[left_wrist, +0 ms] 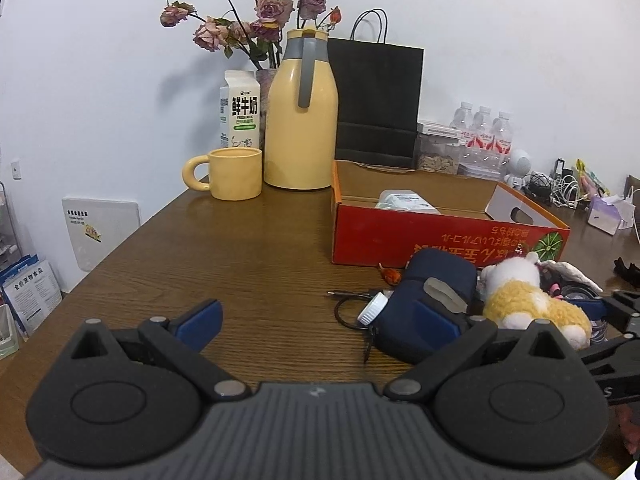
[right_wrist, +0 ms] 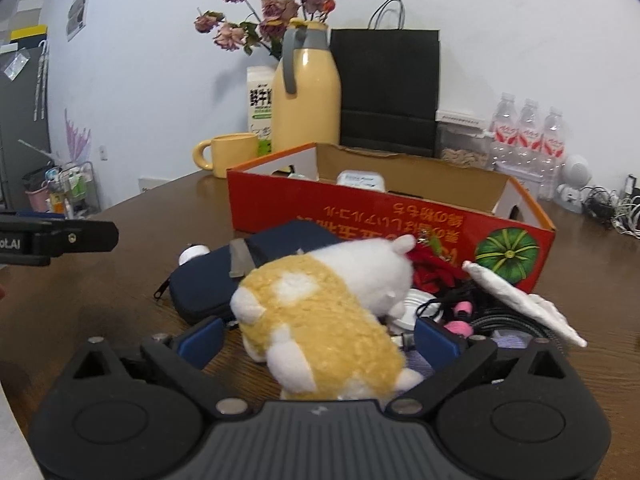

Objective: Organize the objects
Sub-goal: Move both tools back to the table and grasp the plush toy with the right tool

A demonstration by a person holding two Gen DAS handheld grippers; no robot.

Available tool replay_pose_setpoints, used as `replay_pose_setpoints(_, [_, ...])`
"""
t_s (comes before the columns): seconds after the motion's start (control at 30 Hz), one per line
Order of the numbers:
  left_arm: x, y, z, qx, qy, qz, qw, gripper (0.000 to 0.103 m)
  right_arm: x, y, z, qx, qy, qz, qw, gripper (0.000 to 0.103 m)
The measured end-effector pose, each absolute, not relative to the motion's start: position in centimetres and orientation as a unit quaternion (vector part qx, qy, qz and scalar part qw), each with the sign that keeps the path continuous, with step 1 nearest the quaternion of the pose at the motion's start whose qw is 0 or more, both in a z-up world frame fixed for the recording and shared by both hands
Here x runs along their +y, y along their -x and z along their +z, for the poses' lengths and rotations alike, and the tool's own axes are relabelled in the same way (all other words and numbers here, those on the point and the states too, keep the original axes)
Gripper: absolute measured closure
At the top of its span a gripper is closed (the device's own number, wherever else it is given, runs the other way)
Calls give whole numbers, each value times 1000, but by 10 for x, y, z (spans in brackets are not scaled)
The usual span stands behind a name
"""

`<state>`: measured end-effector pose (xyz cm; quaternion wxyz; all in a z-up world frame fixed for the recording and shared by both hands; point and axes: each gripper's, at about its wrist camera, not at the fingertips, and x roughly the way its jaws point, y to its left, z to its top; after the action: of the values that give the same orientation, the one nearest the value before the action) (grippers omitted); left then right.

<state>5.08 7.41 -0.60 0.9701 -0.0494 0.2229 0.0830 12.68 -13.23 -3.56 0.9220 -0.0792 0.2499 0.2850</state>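
A yellow and white plush toy (right_wrist: 320, 320) lies on the brown table between the spread fingers of my right gripper (right_wrist: 316, 338), which is open around it. It also shows in the left wrist view (left_wrist: 532, 300). A navy zip pouch (right_wrist: 224, 280) lies just left of it, also seen in the left wrist view (left_wrist: 432, 308). A red cardboard box (left_wrist: 440, 236) stands behind the pile with a white packet (left_wrist: 404, 200) inside. My left gripper (left_wrist: 320, 320) is open and empty over bare table, its right finger near the pouch.
A yellow jug (left_wrist: 300, 120), yellow mug (left_wrist: 232, 174), milk carton (left_wrist: 240, 110), dried roses and a black paper bag (left_wrist: 376, 100) stand at the back. Water bottles (left_wrist: 484, 132) and cables sit at the right. A white cloth (right_wrist: 524, 304), black cable and small items lie right of the plush.
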Motion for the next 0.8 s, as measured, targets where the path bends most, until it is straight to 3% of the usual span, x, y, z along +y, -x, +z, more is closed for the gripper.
replay_pose_setpoints(0.07, [73,-51,-7,224,49,80,970,0,-131,-128,-36,252,83,290,920,24])
replay_pose_setpoints(0.27, [69,-51,-7,222,47,74,971,0,-134,-124,-35,239,83,302,919,51])
replay_pose_setpoints(0.8, [48,-67,-5,227,26,71,971,0,-156,-118,-19,174,64,288,940,52])
